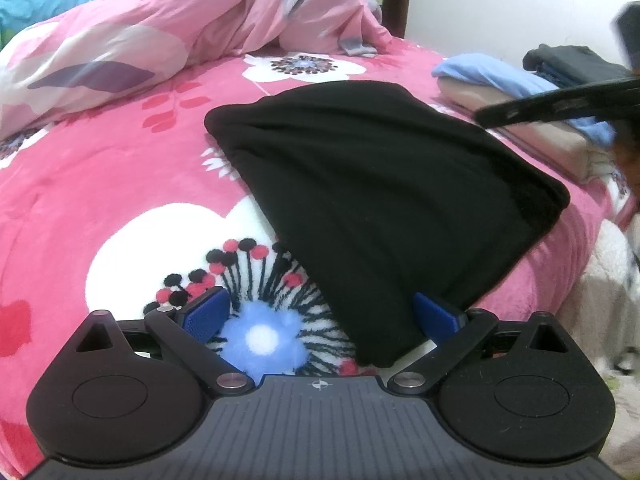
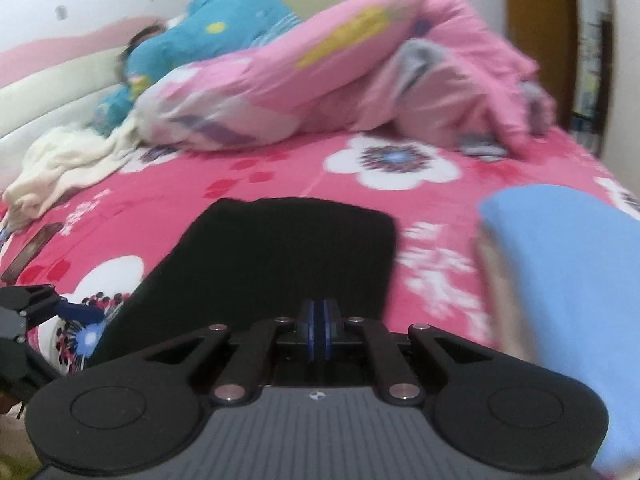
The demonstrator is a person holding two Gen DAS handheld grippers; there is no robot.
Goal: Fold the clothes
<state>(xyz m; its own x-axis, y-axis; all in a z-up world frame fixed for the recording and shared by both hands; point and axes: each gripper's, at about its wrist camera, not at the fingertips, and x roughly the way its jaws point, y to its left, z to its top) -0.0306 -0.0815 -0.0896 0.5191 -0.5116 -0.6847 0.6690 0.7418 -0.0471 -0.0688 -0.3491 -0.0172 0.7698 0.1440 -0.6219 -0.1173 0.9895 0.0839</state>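
On the bed (image 1: 100, 184), spread with a pink flowered blanket, a folded black garment (image 1: 372, 184) is lying in the middle, its near corner drooping toward the left hand-held gripper (image 1: 320, 316). That hand-held gripper is sitting low over the blanket's big white-and-blue flower with its blue pads (image 1: 206, 314) spread wide apart; the garment's corner is hanging between them, covering part of the right-hand pad, with nothing pinched. The right hand-held gripper (image 2: 319, 330) is hovering at the garment's near edge with its two blue pads pressed flat together; whether any cloth is caught between them cannot be told. Beside the black garment, toward the bed's right edge, a stack of folded clothes (image 1: 516, 112) topped with light blue is resting. At the far end, a rumpled pink duvet (image 1: 160, 28) is lying heaped across the bed, and a cream cloth (image 2: 68, 164) is trailing along the left side.
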